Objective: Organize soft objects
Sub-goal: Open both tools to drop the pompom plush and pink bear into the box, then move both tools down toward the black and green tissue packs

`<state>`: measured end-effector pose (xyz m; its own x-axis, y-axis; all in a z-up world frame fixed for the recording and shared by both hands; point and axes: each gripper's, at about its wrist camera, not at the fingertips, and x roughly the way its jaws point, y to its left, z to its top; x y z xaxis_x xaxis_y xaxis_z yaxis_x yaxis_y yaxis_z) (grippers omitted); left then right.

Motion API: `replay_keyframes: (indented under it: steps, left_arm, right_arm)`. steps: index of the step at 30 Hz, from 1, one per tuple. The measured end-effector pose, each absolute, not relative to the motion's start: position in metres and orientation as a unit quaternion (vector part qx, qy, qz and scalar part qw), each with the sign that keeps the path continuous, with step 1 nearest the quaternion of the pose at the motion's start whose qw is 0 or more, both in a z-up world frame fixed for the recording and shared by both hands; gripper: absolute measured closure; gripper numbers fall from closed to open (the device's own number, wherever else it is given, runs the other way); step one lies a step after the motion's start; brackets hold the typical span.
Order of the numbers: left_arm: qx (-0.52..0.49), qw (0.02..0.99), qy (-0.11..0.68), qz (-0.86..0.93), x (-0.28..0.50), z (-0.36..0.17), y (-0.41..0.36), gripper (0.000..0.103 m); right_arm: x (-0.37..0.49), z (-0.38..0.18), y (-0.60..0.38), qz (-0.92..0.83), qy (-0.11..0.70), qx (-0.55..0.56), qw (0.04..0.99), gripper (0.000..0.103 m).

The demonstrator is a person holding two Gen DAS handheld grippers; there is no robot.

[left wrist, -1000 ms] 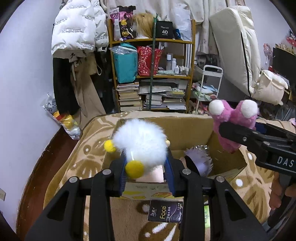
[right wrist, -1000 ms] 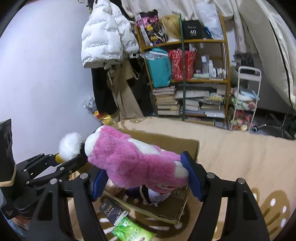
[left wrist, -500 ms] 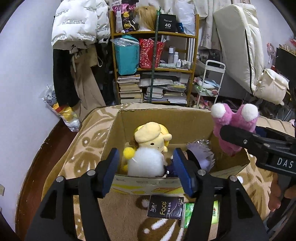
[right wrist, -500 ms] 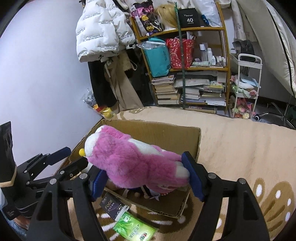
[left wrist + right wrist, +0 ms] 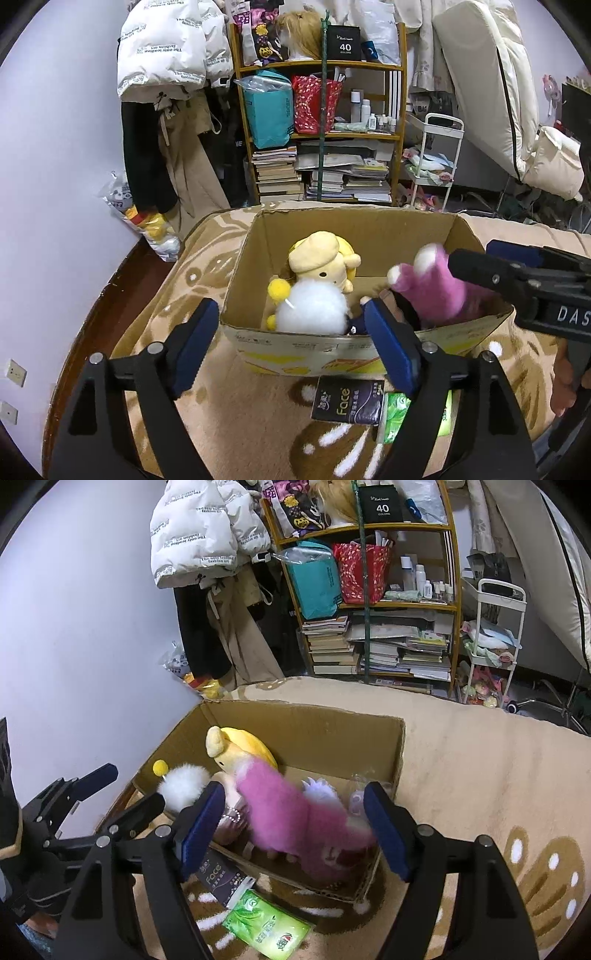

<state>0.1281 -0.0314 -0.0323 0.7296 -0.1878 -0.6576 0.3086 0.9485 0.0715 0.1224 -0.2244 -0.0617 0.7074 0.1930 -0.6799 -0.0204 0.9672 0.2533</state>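
A: How far along is the tidying?

B: Well on, I'd judge. The cardboard box (image 5: 332, 229) on the patterned blanket (image 5: 207, 266) already holds a yellow plush (image 5: 321, 258), a fluffy white pom-pom toy (image 5: 314, 310) and something pale and spiky. The pink plush (image 5: 295, 812) is blurred, dropping in.

A: And the jaws?

B: The left gripper (image 5: 291, 343) has just been opening, nothing between its jaws. The right gripper (image 5: 295, 830) has widened too; its pads stand clear of the pink fur, so it's released.

A: What's left?

B: A dark tissue pack (image 5: 349, 404) and a glossy green packet (image 5: 266, 923) lie outside, smooth-wrapped against all that shaggy pile.
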Motion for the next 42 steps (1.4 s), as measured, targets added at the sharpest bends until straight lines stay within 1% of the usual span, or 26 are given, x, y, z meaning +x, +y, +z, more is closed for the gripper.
replay_keyframes:
  steps: [1,3,11,21,24,32,42]
  left_arm:
    - [0.089,0.926,0.343,-0.133,0.126,-0.032,-0.031,0.021]
    - [0.090,0.925,0.346,-0.131,0.123,-0.031,-0.029,0.021]
    - [0.092,0.923,0.356,-0.116,0.105,-0.027,-0.026,0.019]
    - [0.103,0.907,0.391,-0.118,0.077,-0.023,-0.021,0.019]
    - [0.117,0.902,0.400,-0.112,0.072,-0.026,-0.022,0.019]
    - [0.115,0.885,0.433,-0.129,0.067,-0.037,-0.021,0.019]
    - [0.121,0.865,0.467,-0.138,0.078,-0.059,-0.028,0.019]
  right_arm:
    - [0.121,-0.061,-0.224,0.057,0.376,0.115,0.918,0.015]
    - [0.117,-0.057,-0.224,0.054,0.369,0.115,0.921,0.009]
    - [0.098,-0.042,-0.227,0.044,0.357,0.128,0.924,0.009]
    - [0.070,-0.041,-0.223,0.033,0.382,0.142,0.913,0.008]
    - [0.062,-0.044,-0.220,0.031,0.395,0.141,0.907,0.008]
    - [0.048,-0.057,-0.216,0.021,0.433,0.146,0.889,0.008]
    - [0.056,-0.078,-0.208,0.023,0.462,0.148,0.874,0.009]
